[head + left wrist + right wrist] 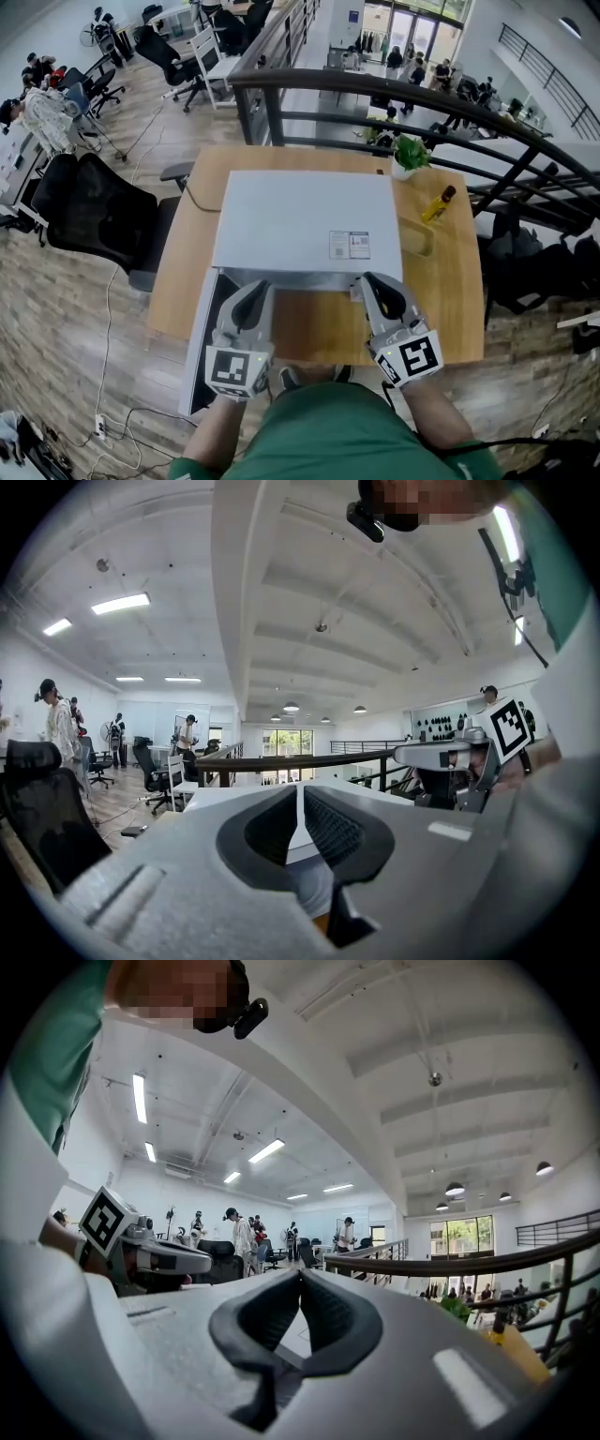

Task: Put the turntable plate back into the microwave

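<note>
Nearest to us, at the bottom of the head view, is the person's green shirt. Just ahead of it are the two grippers, side by side and pointing level, away from the person. The left gripper [253,292] has its jaws together, and its own view [300,822] shows nothing clamped between them. The right gripper [375,286] is the same, with its jaws meeting at the tips and nothing between them [300,1302]. Between the grippers lies a bare strip of the wooden table [441,309]. Straight ahead of both grippers is the front of the white microwave [300,216]. Both tips reach its front edge, and neither hand looks clearly nearer. The microwave's door [202,347] is swung open on the left, and its dark panel runs back toward the person just outside the left gripper. We cannot find the turntable plate in any view. We judge that it either sits inside the cavity, hidden under the microwave's flat top, or is clear glass that does not show against the wood. Its shape and long axis cannot be told. Whatever move comes next turns on that opening directly in front of the jaws. Beyond the microwave stand a small green plant [410,152] and a yellow bottle [438,203], and behind them a dark railing [375,89].
</note>
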Demonstrator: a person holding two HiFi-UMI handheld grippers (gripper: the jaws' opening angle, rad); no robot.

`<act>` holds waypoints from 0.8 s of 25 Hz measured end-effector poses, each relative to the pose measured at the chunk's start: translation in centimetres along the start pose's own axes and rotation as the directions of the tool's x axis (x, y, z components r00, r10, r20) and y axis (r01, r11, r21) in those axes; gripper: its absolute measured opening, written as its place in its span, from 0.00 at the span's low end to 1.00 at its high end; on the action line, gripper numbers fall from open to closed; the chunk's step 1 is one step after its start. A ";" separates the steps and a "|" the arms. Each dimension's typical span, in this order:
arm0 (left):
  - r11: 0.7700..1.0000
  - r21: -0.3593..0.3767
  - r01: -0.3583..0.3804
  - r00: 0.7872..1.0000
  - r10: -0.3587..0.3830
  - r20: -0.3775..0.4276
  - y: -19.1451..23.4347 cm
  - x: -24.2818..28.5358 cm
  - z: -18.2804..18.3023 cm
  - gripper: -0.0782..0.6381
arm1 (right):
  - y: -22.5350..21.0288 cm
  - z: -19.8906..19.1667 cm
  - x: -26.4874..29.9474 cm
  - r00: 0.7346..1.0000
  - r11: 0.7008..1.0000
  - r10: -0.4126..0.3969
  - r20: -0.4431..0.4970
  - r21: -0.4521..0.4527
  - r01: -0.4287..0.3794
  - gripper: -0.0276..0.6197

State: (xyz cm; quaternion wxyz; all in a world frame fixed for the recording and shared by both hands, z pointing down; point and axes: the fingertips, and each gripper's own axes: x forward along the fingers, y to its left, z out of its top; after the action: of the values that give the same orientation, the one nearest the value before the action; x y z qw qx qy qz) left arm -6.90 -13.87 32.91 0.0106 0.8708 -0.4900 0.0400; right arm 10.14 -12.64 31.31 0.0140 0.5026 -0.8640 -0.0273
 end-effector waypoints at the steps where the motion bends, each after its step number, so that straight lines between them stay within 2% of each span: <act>1: 1.000 -0.001 0.002 1.000 -0.002 0.000 0.0 0.1 -0.1 0.15 | -0.1 0.0 0.0 1.000 1.000 -0.002 0.003 0.004 0.002 0.05; 20: 1.000 -0.021 0.012 1.000 -0.012 -0.003 -0.1 1.1 -0.4 0.15 | -0.4 0.7 0.5 1.000 1.000 0.002 0.017 0.006 -0.002 0.05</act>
State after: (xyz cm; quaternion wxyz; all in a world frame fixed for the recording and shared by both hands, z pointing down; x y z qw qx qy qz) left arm -6.26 -14.69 33.44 0.0207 0.8736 -0.4850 0.0359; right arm 10.20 -13.22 30.63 0.0050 0.5015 -0.8647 -0.0291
